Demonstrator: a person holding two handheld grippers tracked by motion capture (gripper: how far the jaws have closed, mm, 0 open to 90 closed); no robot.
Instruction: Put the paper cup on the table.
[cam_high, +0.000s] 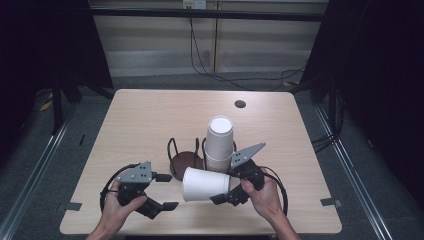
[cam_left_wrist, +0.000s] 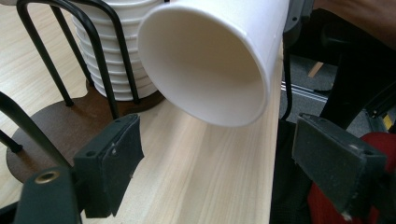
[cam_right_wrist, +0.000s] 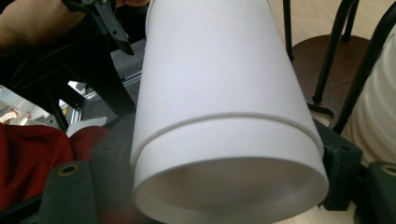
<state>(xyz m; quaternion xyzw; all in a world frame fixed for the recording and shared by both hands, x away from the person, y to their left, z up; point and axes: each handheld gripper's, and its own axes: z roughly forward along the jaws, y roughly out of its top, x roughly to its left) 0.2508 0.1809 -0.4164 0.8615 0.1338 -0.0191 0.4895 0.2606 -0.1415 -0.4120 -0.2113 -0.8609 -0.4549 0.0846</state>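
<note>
A white paper cup (cam_high: 205, 184) lies on its side in the air over the table's front edge. My right gripper (cam_high: 227, 189) is shut on its base end, and its mouth faces left. In the right gripper view the cup (cam_right_wrist: 219, 70) sits between the two pads (cam_right_wrist: 343, 161). My left gripper (cam_high: 167, 191) is open just left of the cup's mouth, not touching it. In the left gripper view the cup's open mouth (cam_left_wrist: 205, 60) hangs above and beyond the parted pads (cam_left_wrist: 109, 163). A tall stack of white cups (cam_high: 219, 142) stands in a black wire holder (cam_high: 186, 159).
The holder's left slot, with its brown round base (cam_left_wrist: 46, 126), has no cups in it. A round hole (cam_high: 240, 104) is in the table top (cam_high: 150, 115) at the back. Red cloth (cam_right_wrist: 28, 158) lies below the table's front edge.
</note>
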